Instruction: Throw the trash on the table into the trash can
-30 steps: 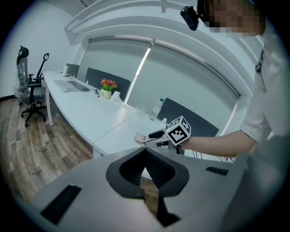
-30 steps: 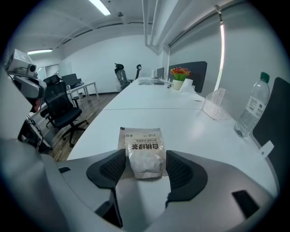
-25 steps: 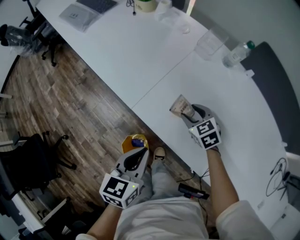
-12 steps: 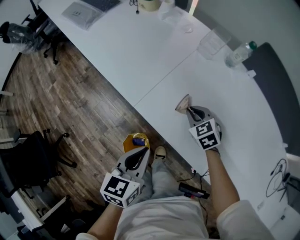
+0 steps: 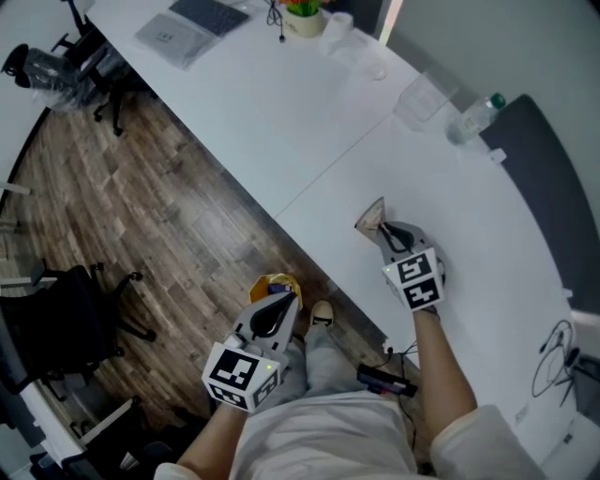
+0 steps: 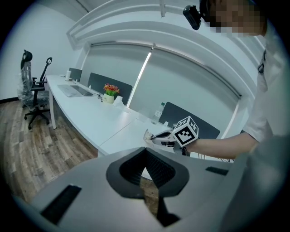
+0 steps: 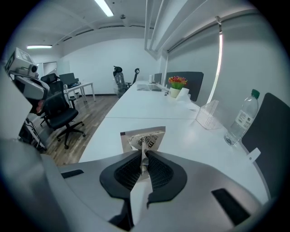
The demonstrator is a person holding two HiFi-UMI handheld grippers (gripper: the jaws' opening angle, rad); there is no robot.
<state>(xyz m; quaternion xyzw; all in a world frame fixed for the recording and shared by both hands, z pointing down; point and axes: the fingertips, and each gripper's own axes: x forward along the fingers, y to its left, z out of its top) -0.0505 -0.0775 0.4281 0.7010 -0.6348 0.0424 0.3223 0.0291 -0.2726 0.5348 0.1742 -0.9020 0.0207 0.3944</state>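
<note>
The right gripper (image 5: 380,225) (image 7: 144,165) has just been closing its fingers, which now pinch a crumpled paper wrapper (image 5: 371,217) (image 7: 145,137) over the white worktop (image 5: 469,244), near its front edge. The left gripper (image 5: 279,302) (image 6: 147,156) hangs above the wood floor beside a yellow bin (image 5: 267,283), fingers together with nothing between them.

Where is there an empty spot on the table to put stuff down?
The table is bare in a wide strip between the laptop and the wrapper in the right gripper, and again between that gripper and the cables. The far edge is crowded: flower pot, clear box, bottle.
</note>
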